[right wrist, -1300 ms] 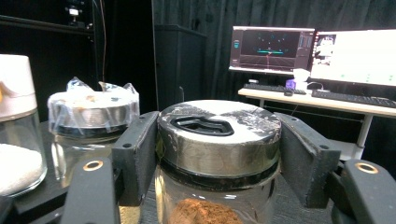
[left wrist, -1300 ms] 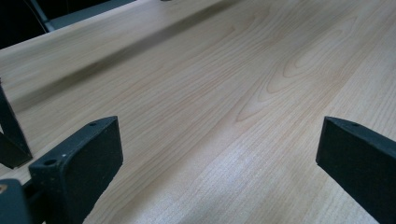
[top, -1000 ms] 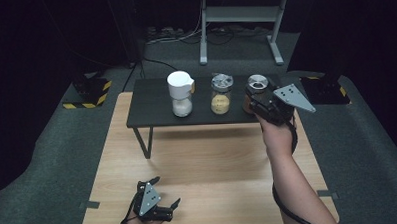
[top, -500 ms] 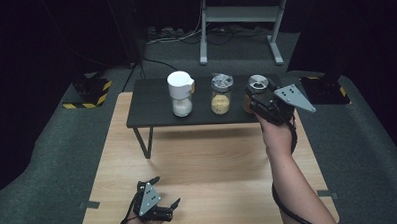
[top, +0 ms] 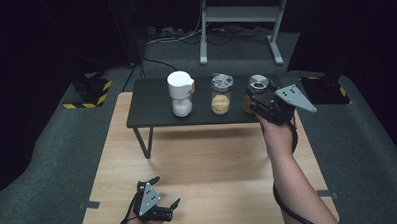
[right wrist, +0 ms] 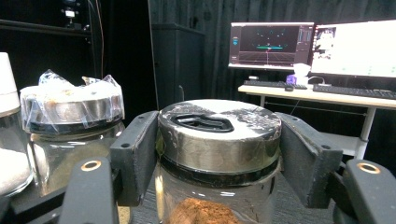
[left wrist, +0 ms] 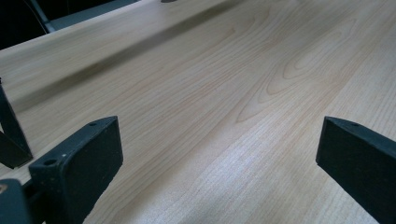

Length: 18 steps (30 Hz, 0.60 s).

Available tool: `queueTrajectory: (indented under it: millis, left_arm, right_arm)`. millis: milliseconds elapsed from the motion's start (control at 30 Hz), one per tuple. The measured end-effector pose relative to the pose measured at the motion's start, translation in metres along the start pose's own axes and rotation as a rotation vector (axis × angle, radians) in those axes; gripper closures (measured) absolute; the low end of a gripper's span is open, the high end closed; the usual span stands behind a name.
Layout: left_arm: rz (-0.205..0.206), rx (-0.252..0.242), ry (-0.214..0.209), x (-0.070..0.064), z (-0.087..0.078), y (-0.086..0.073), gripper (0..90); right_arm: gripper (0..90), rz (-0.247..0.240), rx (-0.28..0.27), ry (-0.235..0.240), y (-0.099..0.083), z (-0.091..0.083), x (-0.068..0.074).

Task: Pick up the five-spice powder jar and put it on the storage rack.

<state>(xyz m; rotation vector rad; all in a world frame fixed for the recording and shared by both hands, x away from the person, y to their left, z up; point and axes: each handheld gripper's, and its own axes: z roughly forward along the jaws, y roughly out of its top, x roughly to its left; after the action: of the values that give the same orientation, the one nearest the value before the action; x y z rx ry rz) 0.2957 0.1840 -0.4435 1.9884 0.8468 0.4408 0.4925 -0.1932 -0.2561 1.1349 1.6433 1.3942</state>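
On the dark shelf (top: 151, 111), right hand-held gripper (top: 258, 102) still around jar (right wrist: 219, 154)

Your clear glass jar with the shiny metal lid (right wrist: 218, 140) stands upright at the right end of the dark raised counter (top: 151, 108), last in a row of three containers. You can see reddish-brown powder through the glass in its lower part. The lid has an oblong slot opening on top and looks wrapped in clear film. Your right gripper (right wrist: 219, 154) has its black fingers (right wrist: 140, 149) set on either side of the lid.
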Motion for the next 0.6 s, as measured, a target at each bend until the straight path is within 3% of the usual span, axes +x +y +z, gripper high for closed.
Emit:
queueTrajectory:
  millis: [300, 433, 500, 600]
  left_arm:
    - [-0.001, -0.001, 0.001, 0.0000, -0.0001, 0.0000, 0.8]
    - [0.000, 0.000, 0.003, -0.0001, -0.0001, 0.0000, 0.8]
    - [0.002, 0.000, 0.006, -0.0006, 0.0000, 0.0000, 0.8]
    - [0.006, 0.001, 0.006, -0.0012, 0.0001, 0.0001, 0.8]
  right_arm:
    - [21.5, -0.004, -0.002, 0.002, 0.0062, -0.0035, 0.0006]
    - [12.4, -0.001, 0.001, 0.011, 0.0081, -0.0058, 0.0023]
    - [0.5, -0.025, 0.009, 0.022, 0.0080, -0.0063, 0.0047]
    - [0.0, -0.026, 0.016, 0.042, 0.0069, -0.0076, 0.0059]
